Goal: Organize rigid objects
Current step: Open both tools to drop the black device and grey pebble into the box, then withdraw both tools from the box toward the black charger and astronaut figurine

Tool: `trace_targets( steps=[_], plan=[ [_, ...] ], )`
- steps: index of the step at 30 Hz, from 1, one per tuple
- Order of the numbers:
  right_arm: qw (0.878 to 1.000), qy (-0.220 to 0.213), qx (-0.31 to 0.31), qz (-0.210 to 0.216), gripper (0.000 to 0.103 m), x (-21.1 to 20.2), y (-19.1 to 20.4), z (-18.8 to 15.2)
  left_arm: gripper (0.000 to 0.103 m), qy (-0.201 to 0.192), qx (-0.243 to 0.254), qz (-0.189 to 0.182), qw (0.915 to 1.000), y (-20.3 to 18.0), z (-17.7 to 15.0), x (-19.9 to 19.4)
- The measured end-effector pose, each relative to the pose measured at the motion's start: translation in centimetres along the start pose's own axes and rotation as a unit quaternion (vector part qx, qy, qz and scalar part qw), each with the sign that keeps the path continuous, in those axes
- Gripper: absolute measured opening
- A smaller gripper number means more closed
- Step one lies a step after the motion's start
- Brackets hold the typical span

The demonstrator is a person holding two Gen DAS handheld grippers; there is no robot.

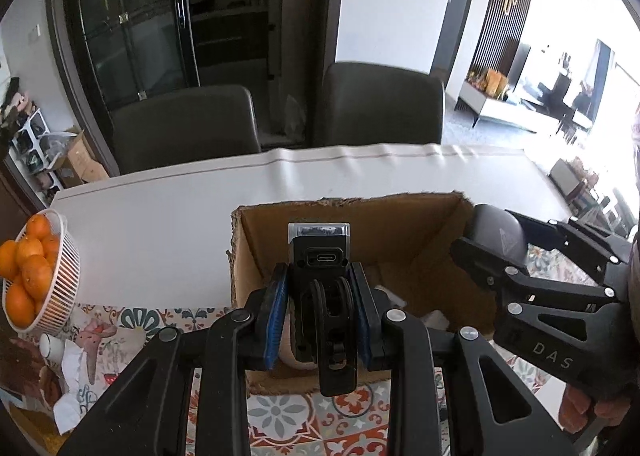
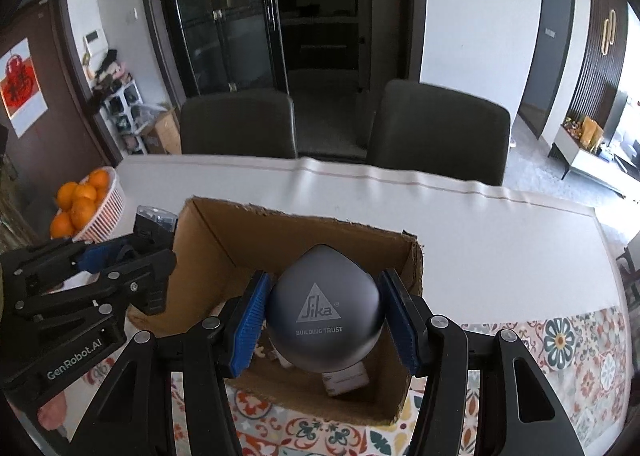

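Observation:
An open cardboard box (image 1: 436,228) (image 2: 224,240) sits on the table. My left gripper (image 1: 320,296) is shut on a black device with a USB-C port (image 1: 320,252), held over the box's near left part; it also shows in the right wrist view (image 2: 154,226). My right gripper (image 2: 326,316) is shut on a grey rounded Sika case (image 2: 324,312), held over the box's inside; the case shows in the left wrist view (image 1: 496,232) at the box's right wall. White items (image 2: 346,378) lie on the box floor.
A white basket of oranges (image 1: 64,296) (image 2: 106,212) stands at the left. A small white cup (image 1: 51,346) and crumpled paper lie near it. Two dark chairs (image 1: 184,124) (image 1: 380,104) stand behind the white table (image 1: 160,224). A patterned cloth (image 2: 560,340) covers the near edge.

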State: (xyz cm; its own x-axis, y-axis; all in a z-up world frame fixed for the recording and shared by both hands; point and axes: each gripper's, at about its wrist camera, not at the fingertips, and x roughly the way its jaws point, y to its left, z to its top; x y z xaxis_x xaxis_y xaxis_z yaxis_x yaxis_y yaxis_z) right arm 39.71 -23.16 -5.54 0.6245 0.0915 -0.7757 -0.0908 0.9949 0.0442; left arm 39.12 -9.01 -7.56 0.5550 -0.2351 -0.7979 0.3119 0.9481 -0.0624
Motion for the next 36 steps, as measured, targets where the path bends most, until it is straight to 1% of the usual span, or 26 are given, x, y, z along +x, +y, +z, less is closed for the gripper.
trace_targets(
  steps=[3,8,14,17,21,25,28,33,36],
  plan=[
    [1.0,0.019,-0.004,-0.002,0.057,1.4,-0.2,0.1,0.029,0.017,0.005,0.003,0.9998,0.0,0.2,1.2],
    [0.999,0.041,-0.014,-0.004,0.057,3.1,-0.4,0.2,0.029,0.033,0.009,0.008,0.9994,-0.1,0.2,2.6],
    [0.998,0.057,-0.012,-0.001,0.057,4.5,-0.8,0.0,0.03,0.056,0.001,-0.001,0.9984,0.0,0.0,4.1],
    [0.998,0.067,-0.011,0.003,0.057,5.1,-1.0,-0.2,0.029,0.061,0.002,-0.002,0.9982,0.0,-0.2,4.4],
    [0.998,0.066,-0.011,0.003,0.063,5.2,-1.0,-0.1,0.03,0.056,0.001,0.0,0.9984,0.0,0.0,4.1],
    [0.998,0.062,-0.009,-0.005,0.064,4.9,-1.2,0.0,0.03,0.054,0.003,0.013,0.9985,-0.2,0.0,3.8],
    [0.999,0.051,-0.008,-0.013,0.064,4.0,-1.1,-0.3,0.036,0.042,0.003,0.02,0.9989,-0.3,-0.2,3.1],
    [0.999,0.027,-0.004,-0.02,0.064,2.0,-1.0,-0.9,0.038,0.019,0.0,0.039,0.9991,-0.6,-0.9,1.3],
    [1.0,0.013,-0.001,-0.025,0.064,0.6,-1.0,-1.4,0.041,0.005,-0.005,0.045,0.9989,-0.8,-1.3,-0.1]
  ],
)
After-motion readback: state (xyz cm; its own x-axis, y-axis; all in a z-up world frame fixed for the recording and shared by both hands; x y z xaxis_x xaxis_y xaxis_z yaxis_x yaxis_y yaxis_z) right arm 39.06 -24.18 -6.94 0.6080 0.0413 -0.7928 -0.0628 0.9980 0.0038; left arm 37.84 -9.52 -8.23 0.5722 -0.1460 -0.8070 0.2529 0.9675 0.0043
